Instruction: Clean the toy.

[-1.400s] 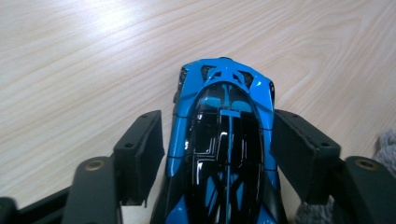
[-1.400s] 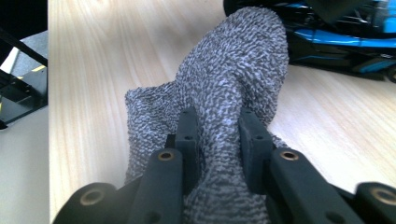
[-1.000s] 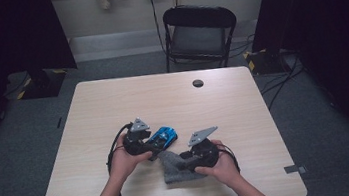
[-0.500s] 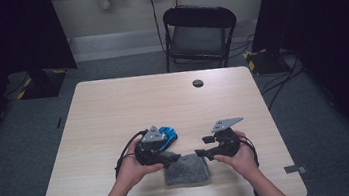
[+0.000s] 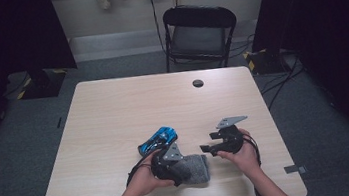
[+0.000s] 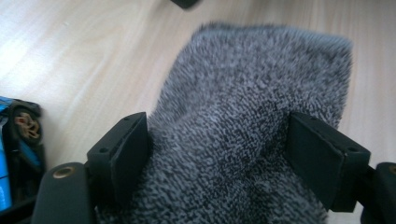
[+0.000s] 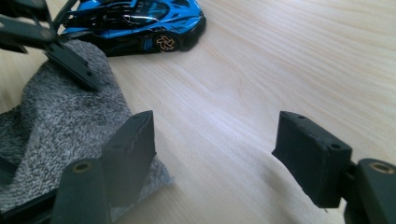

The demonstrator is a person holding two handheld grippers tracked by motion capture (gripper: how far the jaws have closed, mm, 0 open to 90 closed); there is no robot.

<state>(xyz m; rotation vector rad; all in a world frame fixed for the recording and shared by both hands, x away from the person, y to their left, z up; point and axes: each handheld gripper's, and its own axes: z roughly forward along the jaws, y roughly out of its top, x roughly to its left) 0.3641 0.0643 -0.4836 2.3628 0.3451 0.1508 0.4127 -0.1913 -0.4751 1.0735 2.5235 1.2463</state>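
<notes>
A grey fuzzy cloth [image 5: 196, 171] lies near the table's front edge, bunched up. My left gripper [image 5: 182, 169] is down on it; in the left gripper view its jaws [image 6: 217, 144] straddle a raised fold of the cloth [image 6: 243, 93]. These jaws have just been opening, with the cloth between them. A blue toy car [image 5: 157, 139] stands just behind, also visible as the blue car [image 7: 140, 21]. My right gripper [image 5: 207, 149] hovers right of the cloth, open. Its jaws [image 7: 217, 149] have just been opening over bare wood, one beside the cloth's edge [image 7: 60, 116].
The light wooden table [image 5: 113, 110] has a small black round cap [image 5: 198, 83] near its far edge. A black folding chair [image 5: 199, 29] stands behind the table. Dark curtains hang at both sides.
The left gripper moved from beside the car to the right and down onto the cloth. The right gripper let go of the cloth and drew off to the right, its jaws wider.
</notes>
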